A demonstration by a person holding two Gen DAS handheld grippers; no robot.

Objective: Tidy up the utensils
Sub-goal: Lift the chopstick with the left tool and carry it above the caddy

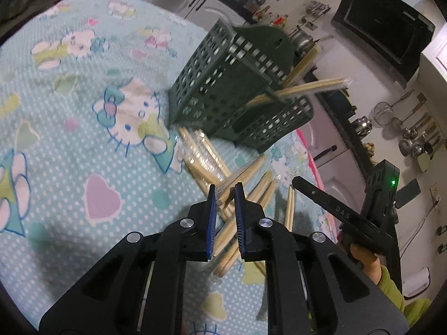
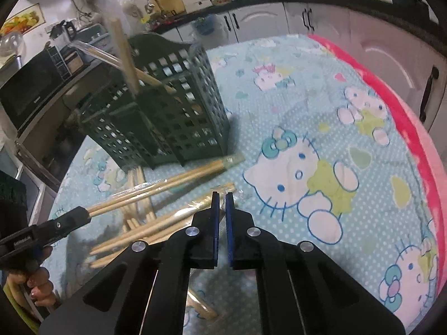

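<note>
A dark green lattice utensil holder (image 1: 223, 83) stands on the Hello Kitty cloth, with wrapped chopsticks (image 1: 301, 88) sticking out of it. It also shows in the right wrist view (image 2: 167, 111). A pile of wrapped wooden chopsticks (image 1: 212, 164) lies in front of it, seen too in the right wrist view (image 2: 167, 189). My left gripper (image 1: 225, 192) hovers over the pile, its jaws narrowly apart with a chopstick pack between them. My right gripper (image 2: 222, 198) is nearly closed over a wrapped pack on the cloth (image 2: 195, 203). The left gripper shows at the left of the right wrist view (image 2: 69, 220).
The cloth (image 2: 321, 111) has a pink border (image 2: 405, 111) at the right edge. Kitchen counters, cabinets (image 2: 265, 19) and a microwave (image 2: 30, 95) stand behind the table. The right gripper body (image 1: 340, 215) lies close to the right of the pile.
</note>
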